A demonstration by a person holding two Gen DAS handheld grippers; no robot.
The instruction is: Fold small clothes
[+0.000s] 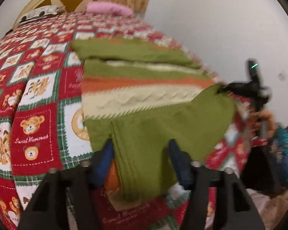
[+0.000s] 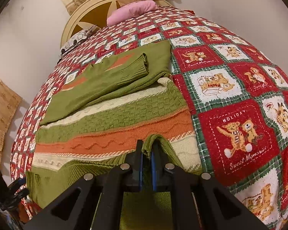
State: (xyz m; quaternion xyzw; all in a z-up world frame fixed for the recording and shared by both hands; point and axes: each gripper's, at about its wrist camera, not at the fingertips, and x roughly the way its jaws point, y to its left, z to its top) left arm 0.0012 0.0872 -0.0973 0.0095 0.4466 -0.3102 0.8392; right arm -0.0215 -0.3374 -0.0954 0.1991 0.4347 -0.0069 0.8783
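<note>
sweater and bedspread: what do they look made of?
Sweater: chunky knit, probably wool or acrylic; matte, with ribbed hem, cable and basket-weave stripes in green, orange and cream. Bedspread: thin woven printed fabric, likely cotton; flat matte surface with bear patchwork print, no visible pile.

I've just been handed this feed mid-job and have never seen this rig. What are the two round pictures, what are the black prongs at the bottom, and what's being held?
No robot here: a person holds a two-finger gripper in each hand, and each gripper carries a fisheye camera looking along its fingers. The black prongs are those fingers.

The left-wrist picture shows the left gripper, jaws apart around the ribbed green cuff without pinching it. At its right edge you see the right gripper from outside.

The right-wrist picture shows the right gripper shut on a fold of green knit.

Both work a green, orange and cream striped sweater lying on a teddy-bear quilt on a bed, with a pink pillow at its head.
</note>
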